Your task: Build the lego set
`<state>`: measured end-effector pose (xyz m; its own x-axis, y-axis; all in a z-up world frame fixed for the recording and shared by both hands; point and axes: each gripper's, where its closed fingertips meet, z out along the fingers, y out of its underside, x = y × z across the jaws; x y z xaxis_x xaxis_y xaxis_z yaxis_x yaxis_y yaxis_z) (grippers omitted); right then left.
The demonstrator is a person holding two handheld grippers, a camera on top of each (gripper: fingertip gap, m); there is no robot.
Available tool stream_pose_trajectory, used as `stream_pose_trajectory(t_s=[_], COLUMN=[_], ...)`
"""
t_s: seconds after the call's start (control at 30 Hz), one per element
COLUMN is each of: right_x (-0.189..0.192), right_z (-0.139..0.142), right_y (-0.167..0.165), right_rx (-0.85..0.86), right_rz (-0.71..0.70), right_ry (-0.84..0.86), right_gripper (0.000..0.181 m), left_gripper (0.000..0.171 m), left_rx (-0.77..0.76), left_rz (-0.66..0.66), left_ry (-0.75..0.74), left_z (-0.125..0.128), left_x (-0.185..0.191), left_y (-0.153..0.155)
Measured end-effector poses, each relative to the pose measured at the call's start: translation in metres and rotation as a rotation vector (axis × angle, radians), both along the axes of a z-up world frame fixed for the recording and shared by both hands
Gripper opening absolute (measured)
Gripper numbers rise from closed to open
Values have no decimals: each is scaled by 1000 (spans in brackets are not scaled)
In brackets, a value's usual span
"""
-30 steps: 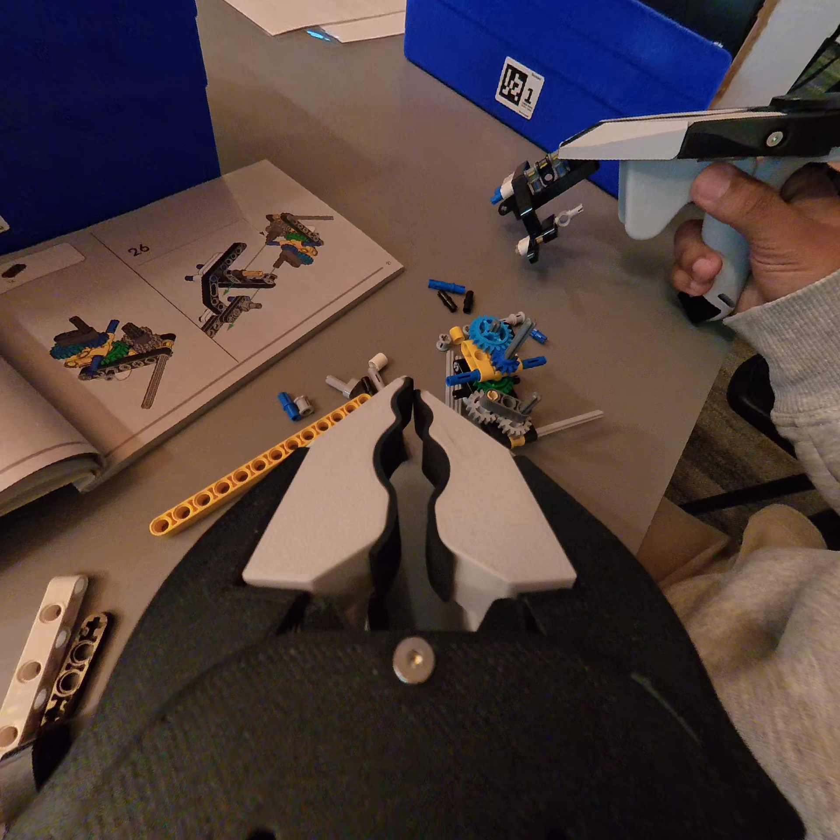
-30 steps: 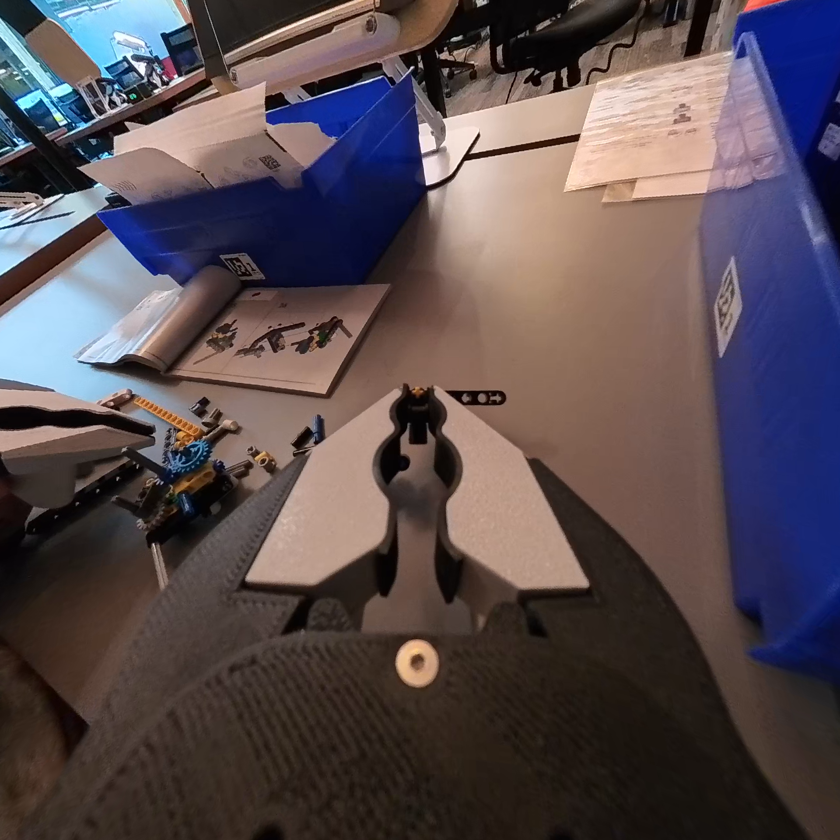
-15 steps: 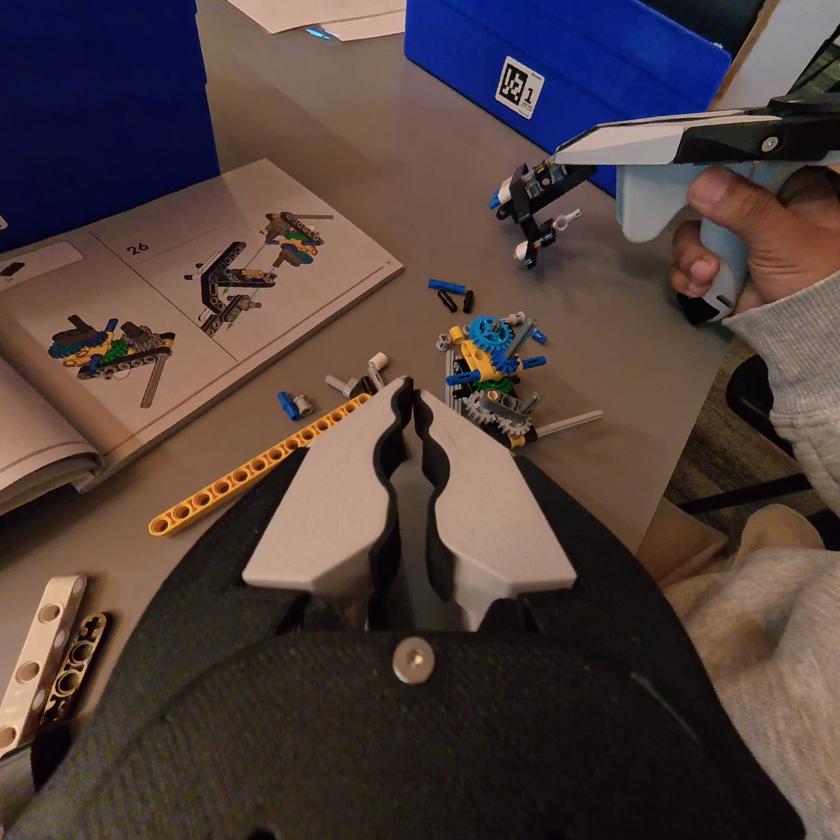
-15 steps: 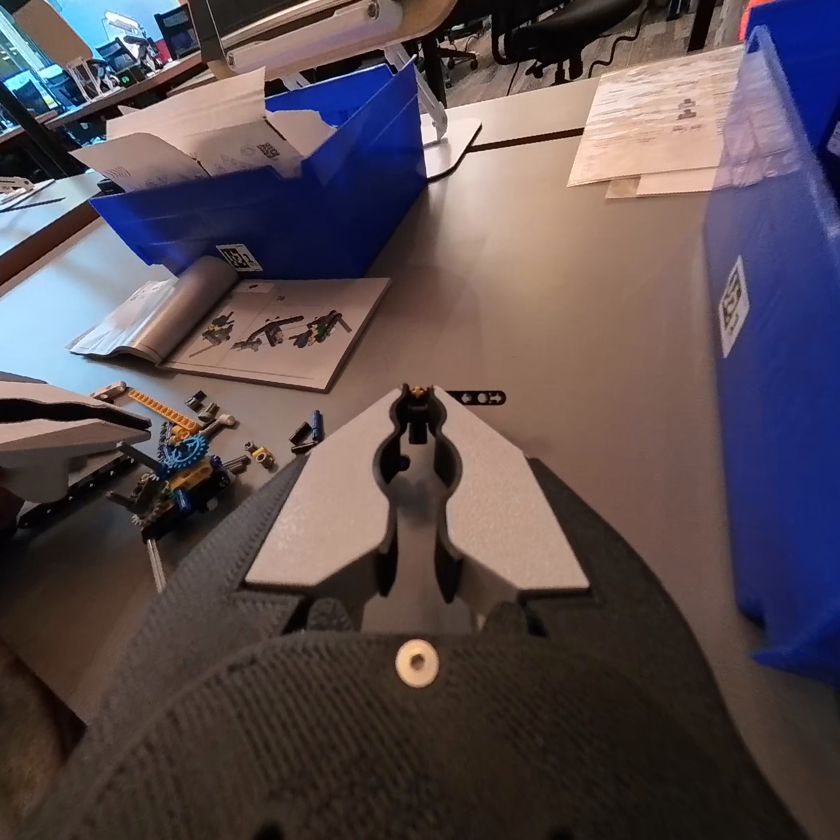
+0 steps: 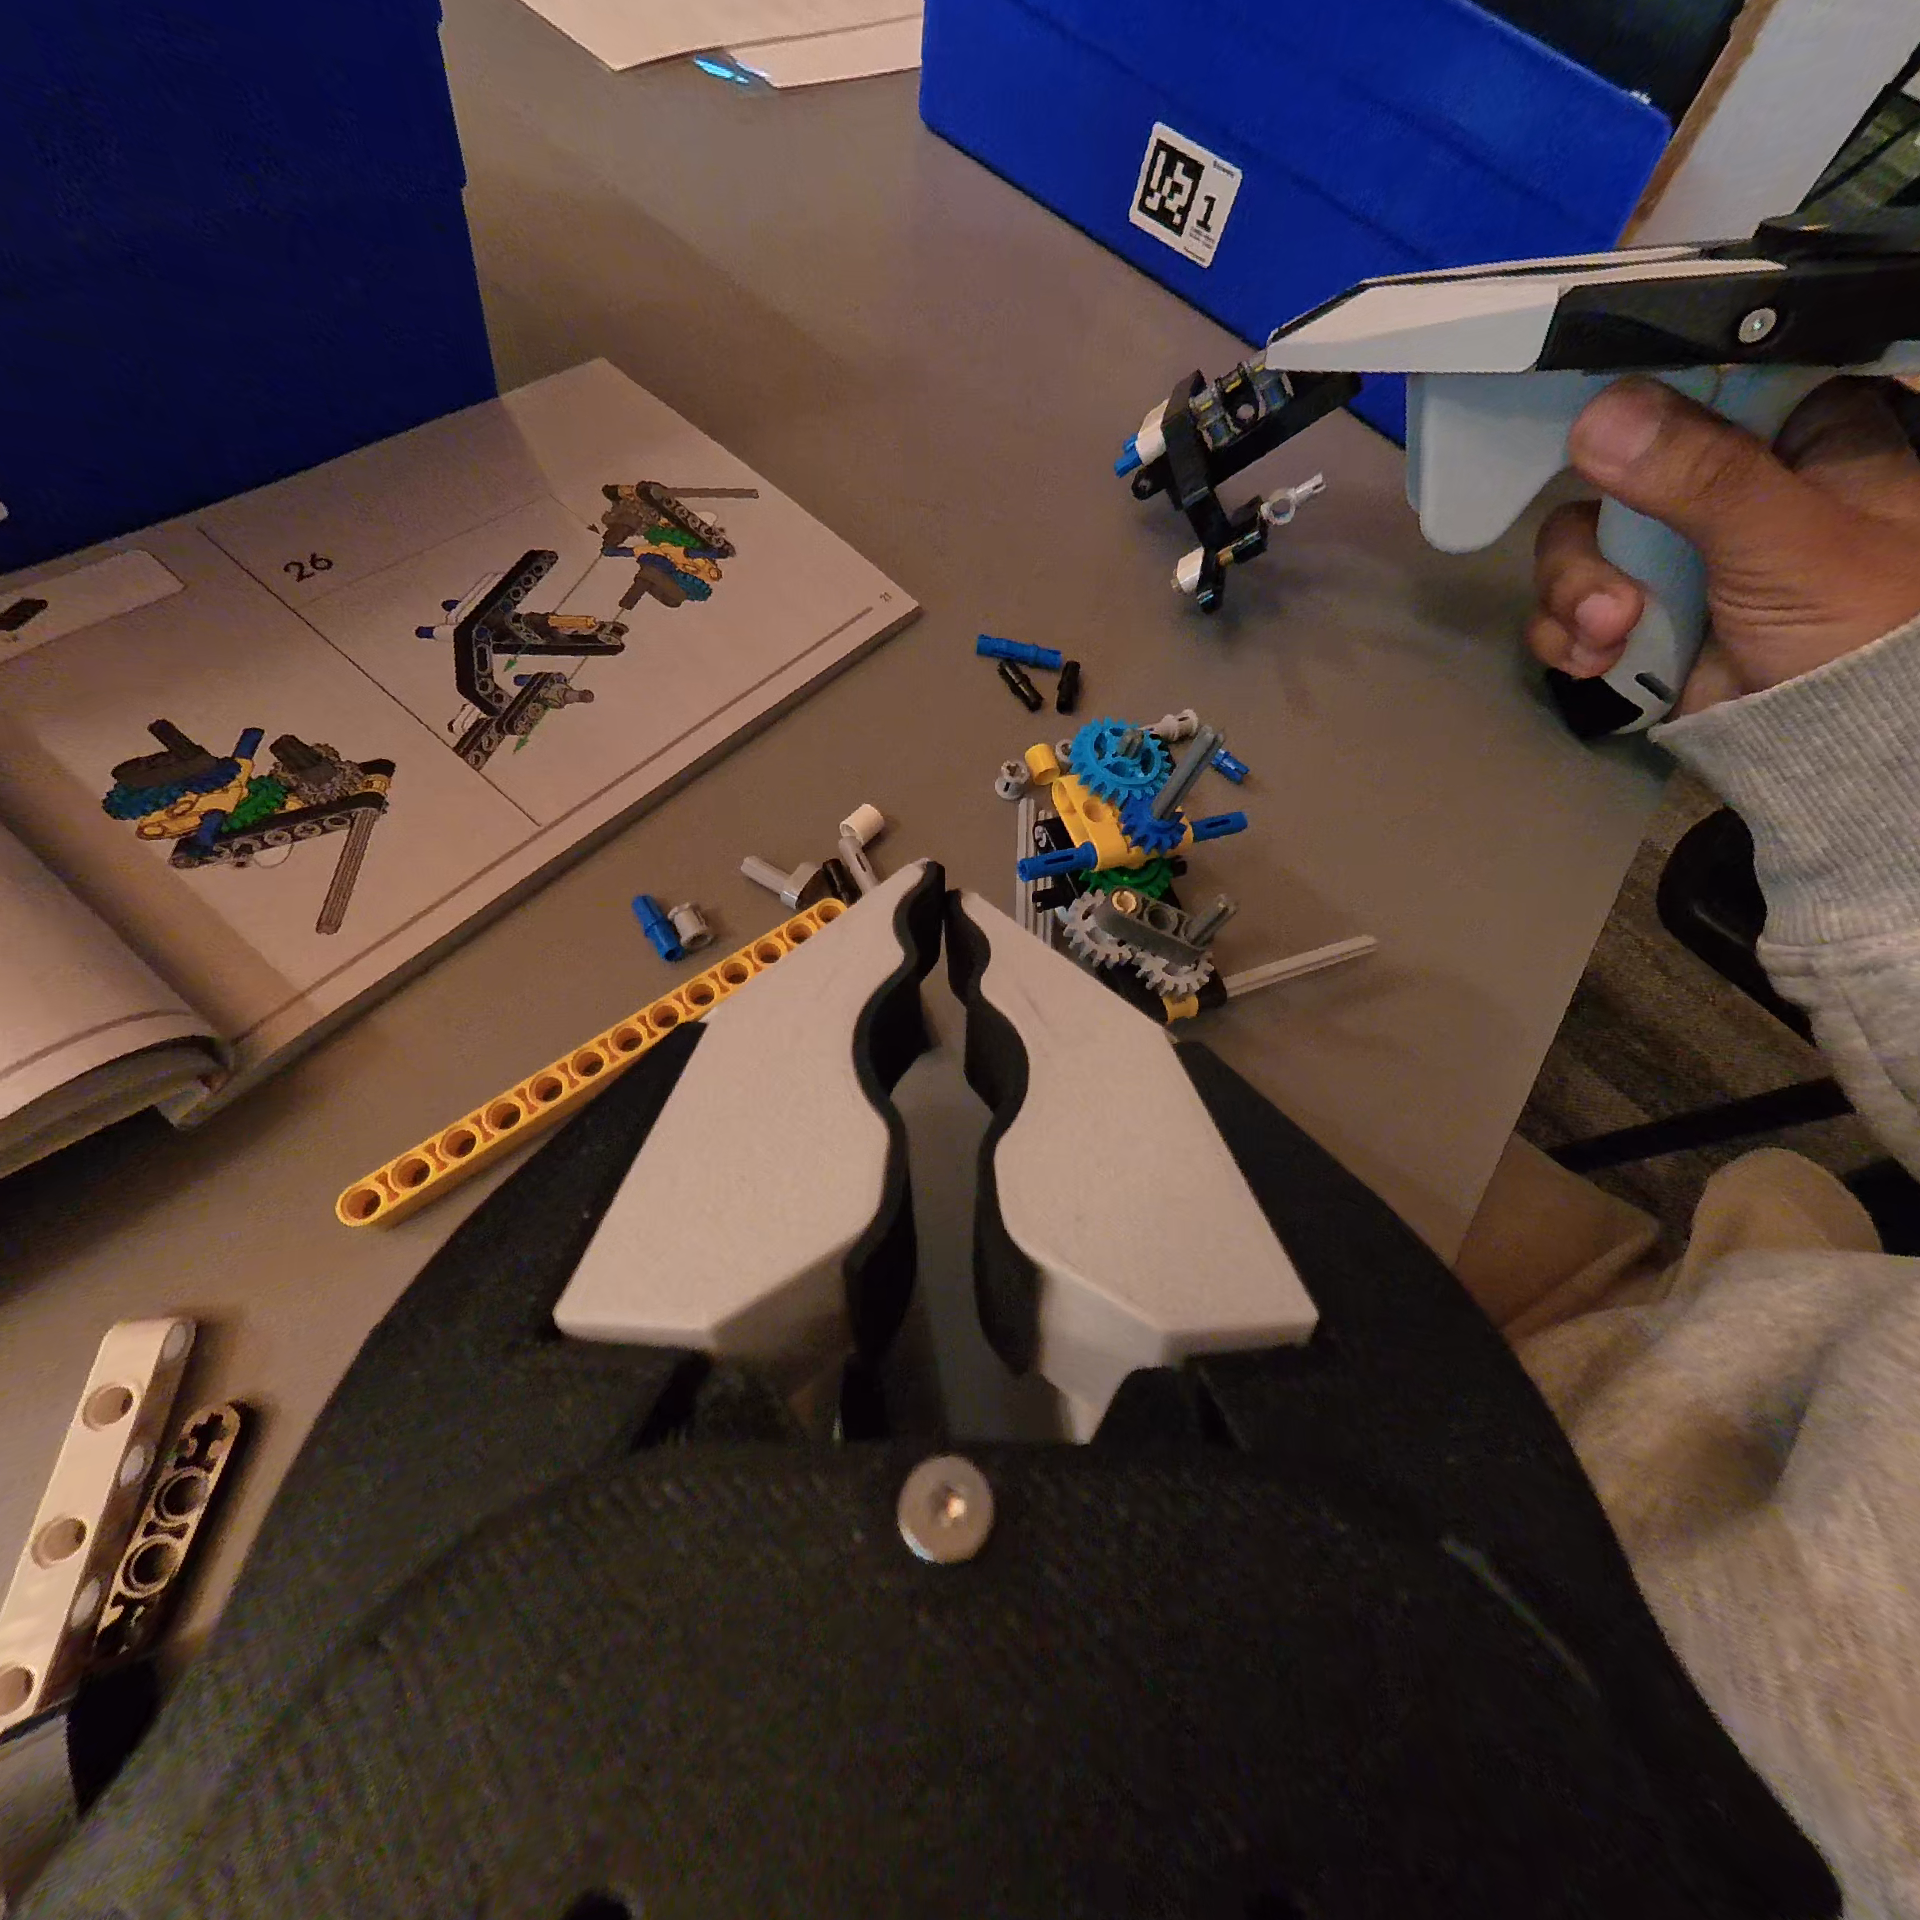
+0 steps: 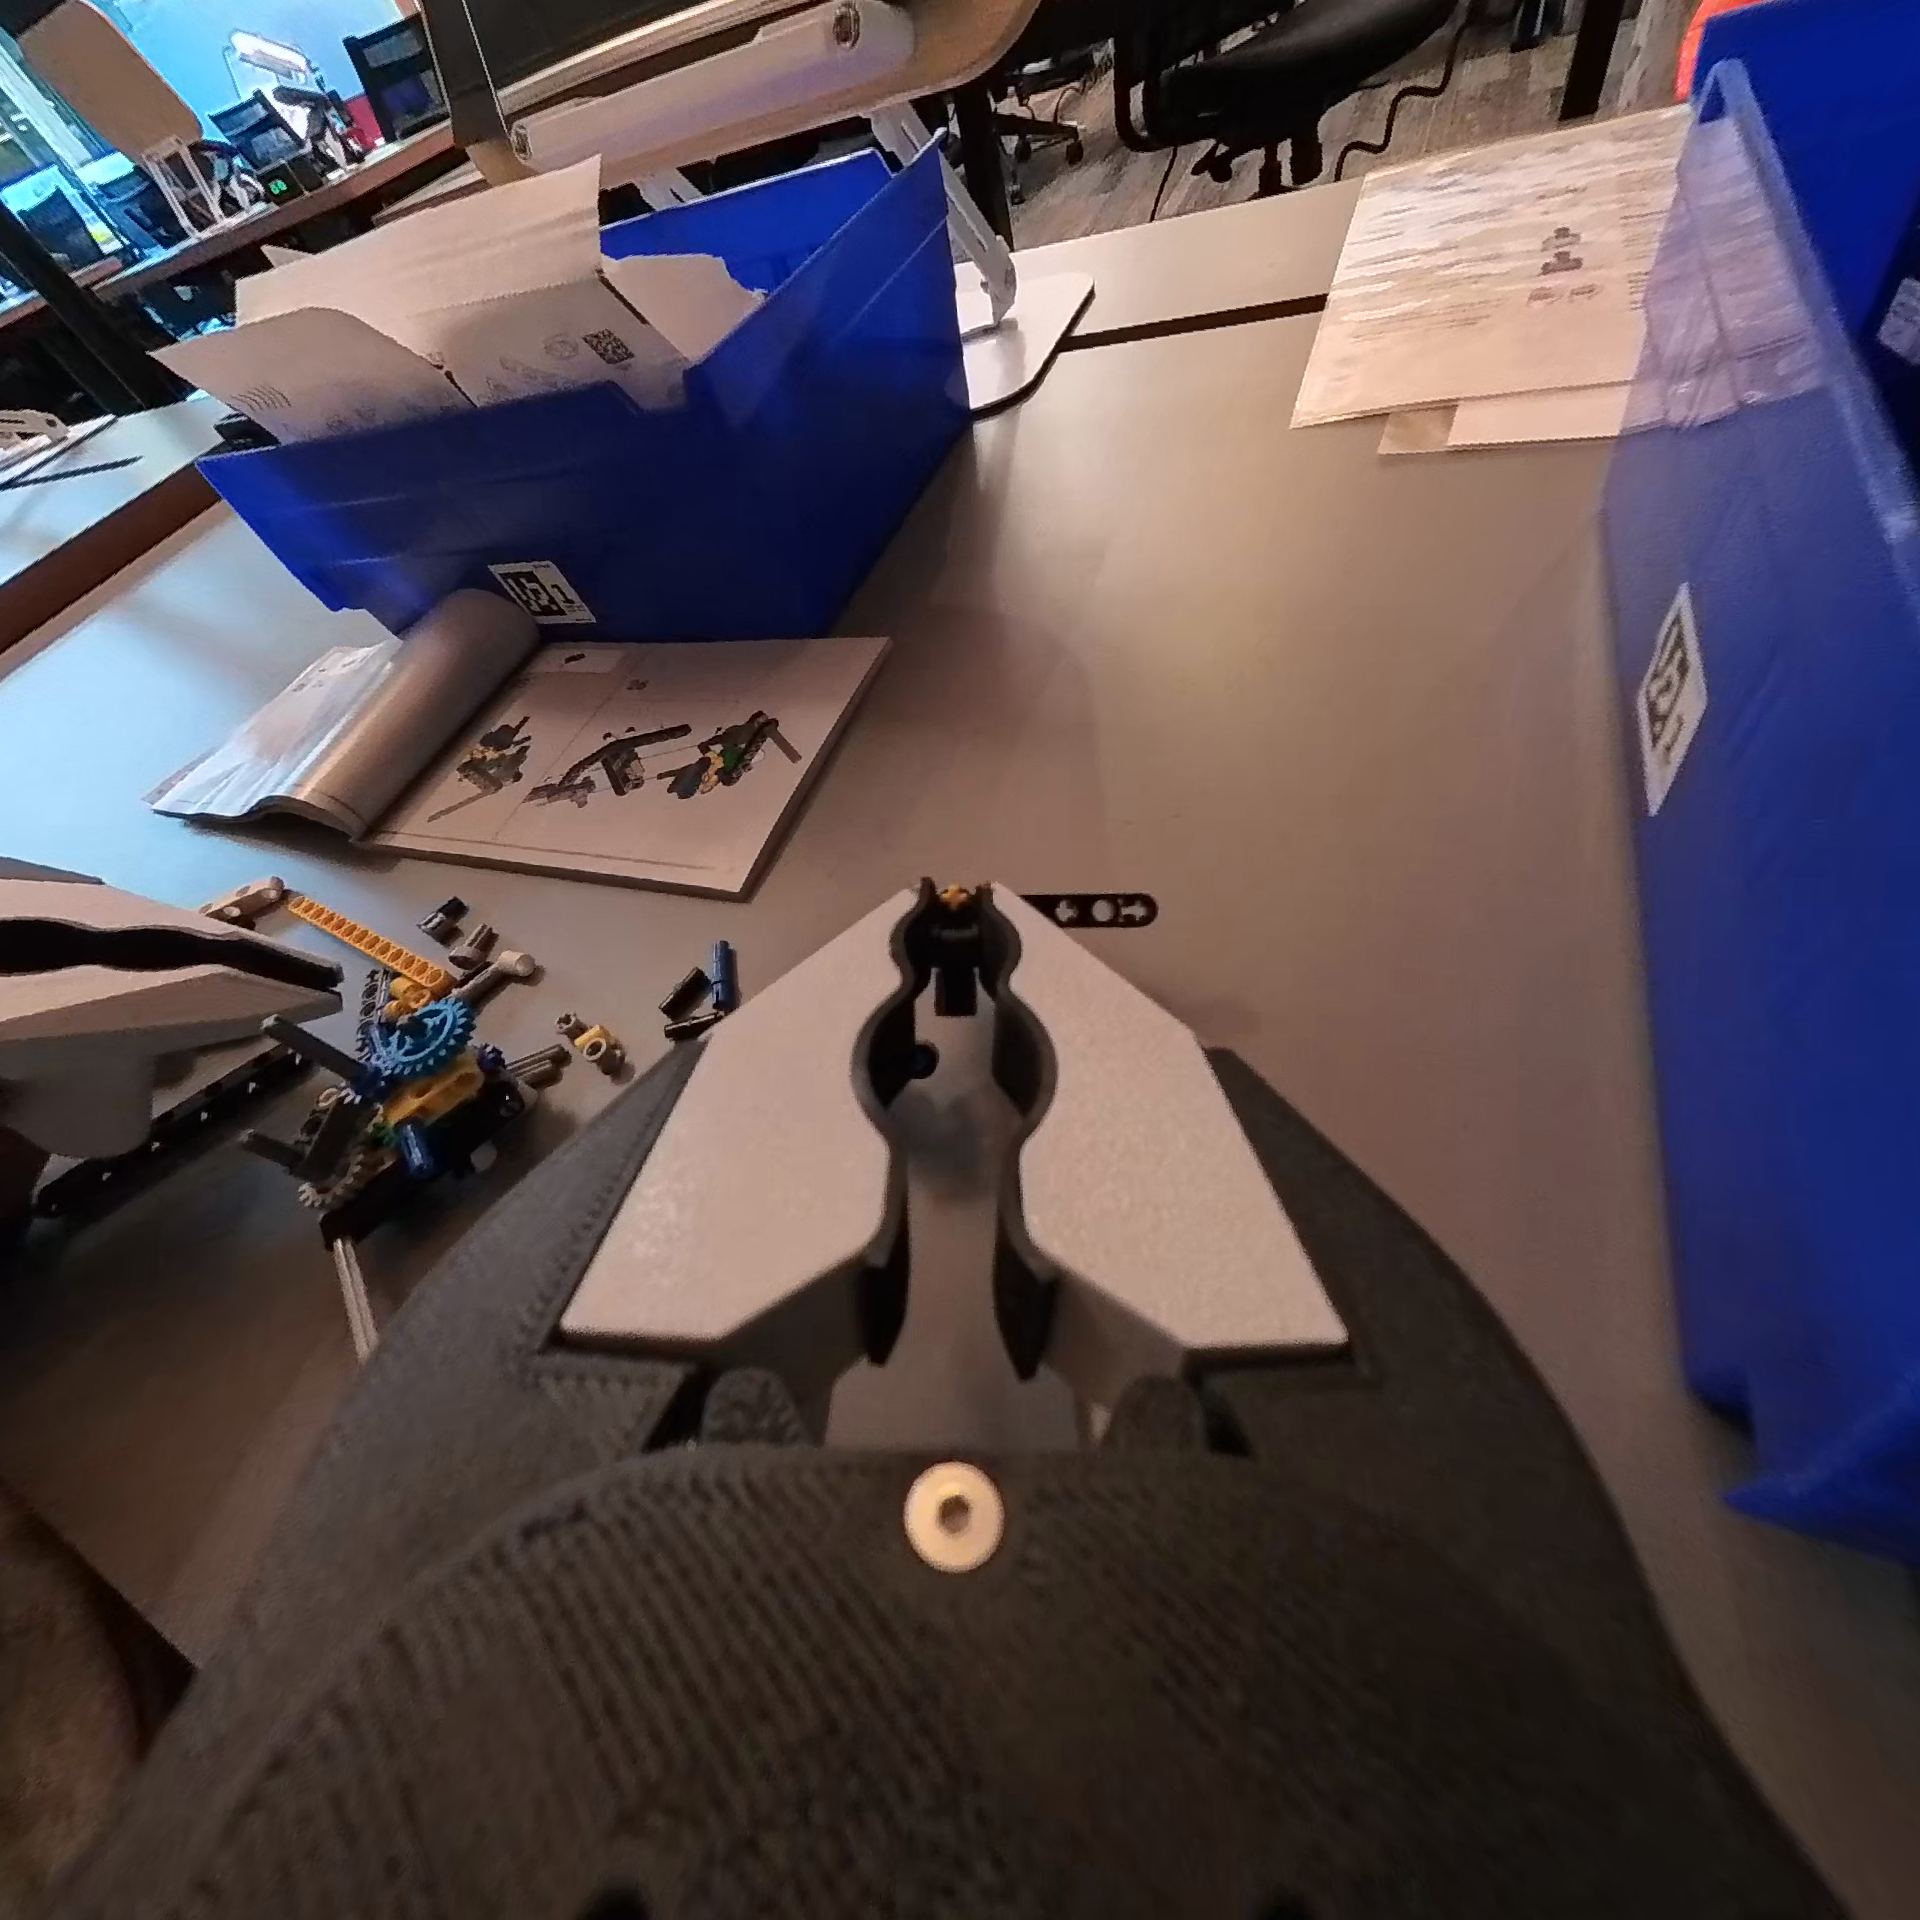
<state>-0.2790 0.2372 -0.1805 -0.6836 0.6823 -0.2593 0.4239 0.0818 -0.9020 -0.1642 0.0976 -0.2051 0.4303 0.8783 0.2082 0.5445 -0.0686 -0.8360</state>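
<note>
My left gripper [image 5: 943, 894] is shut and empty, hovering just above the table beside the gear assembly [image 5: 1127, 852] of blue, yellow and grey parts. My right gripper [image 6: 954, 902] is shut on a black angled sub-assembly [image 5: 1216, 468] with blue and white pins, held above the table; in the right wrist view only its black and yellow top [image 6: 951, 935] shows between the fingers. A long yellow beam [image 5: 592, 1060] lies left of my left gripper. The open instruction booklet [image 5: 416, 665] lies at the left.
Loose pins [image 5: 1023, 665] and small connectors [image 5: 821, 862] lie around the gear assembly. A white beam and a black beam [image 5: 94, 1496] lie near left. A black liftarm [image 6: 1101, 910] lies ahead of my right gripper. Blue bins [image 5: 1299, 156] [image 6: 665, 499] stand behind. The gap from one gripper's tips to the other's is roughly 20 centimeters. About 15 centimeters separates my left fingertips from the black beam [image 5: 94, 1496].
My right gripper with the black sub-assembly has drifted slightly left and lower over the table. My left gripper has stayed in place, still shut.
</note>
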Motion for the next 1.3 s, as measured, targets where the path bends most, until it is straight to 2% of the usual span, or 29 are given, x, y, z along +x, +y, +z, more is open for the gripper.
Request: stream_pose_trajectory(t_s=[0.37,0.5,0.67,0.8,0.97,1.13,1.3], right_x=[0,13,47,71,96,115,126], right_z=[5,33,70,83,82,84,86], right_y=[0,-13,-39,-60,-86,-97,-100], right_rx=[-31,-161,-230,-249,-252,-304,-363], right_rz=[-5,71,197,266,369,471,543], right_ry=[14,116,317,411,418,394,353], right_gripper=[6,5,5,5,5,5,5], left_gripper=[0,2,25,42,51,53,45], left_rx=[10,26,69,212,397,633,915], left_rz=[-6,-6,-45,-115,-183,-245,-293], left_ry=[-8,11,83,110,183,207,113], left_z=[-1,3,16,36,64,85,93], left_x=[0,1,10,23,33,39,41], left_y=[1,0,6,22,31,28,23])
